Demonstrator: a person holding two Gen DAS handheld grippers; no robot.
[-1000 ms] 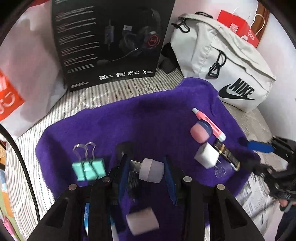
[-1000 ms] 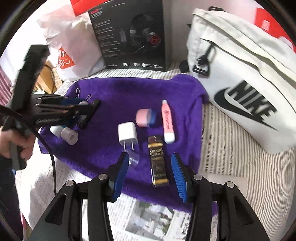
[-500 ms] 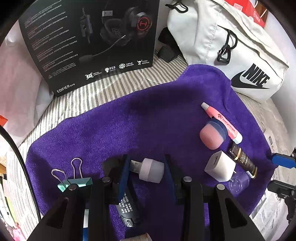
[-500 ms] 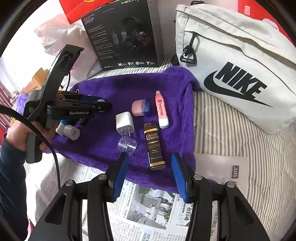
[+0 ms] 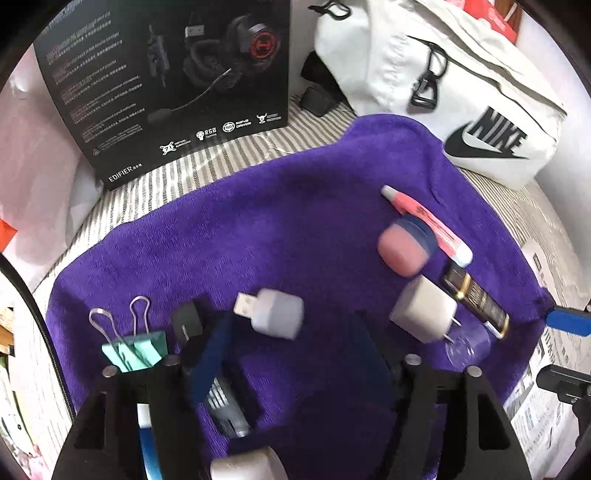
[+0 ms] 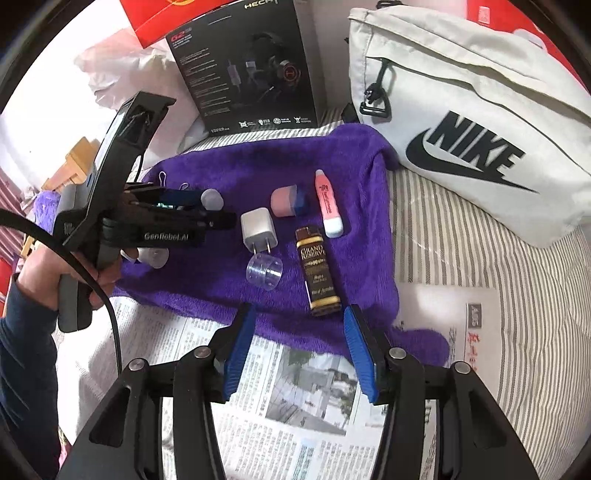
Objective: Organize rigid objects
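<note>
Now left gripper (image 5: pixel 295 343) fingers wide, USB adapter (image 5: pixel 271 312) loose (right gripper (image 6: pixel 297 347) likewise empty).

A big black headset box (image 5: pixel 170 85) is standing at 11 o'clock, at the back of the striped bed cover (image 6: pixel 480 266). A white Nike bag (image 6: pixel 472 122) is lying at 2 o'clock, right by the box. A red paper bag (image 5: pixel 495 18) is peeking out behind it at 1 o'clock. A white plastic bag (image 6: pixel 122 62) is sitting at 10 o'clock, beside the box. A small black thing (image 5: pixel 314 99) is lying at 12 o'clock between the box and the white bag; it is too blurry to name. Newspaper (image 6: pixel 295 387) is lying on the bed cover at 6 o'clock.
</note>
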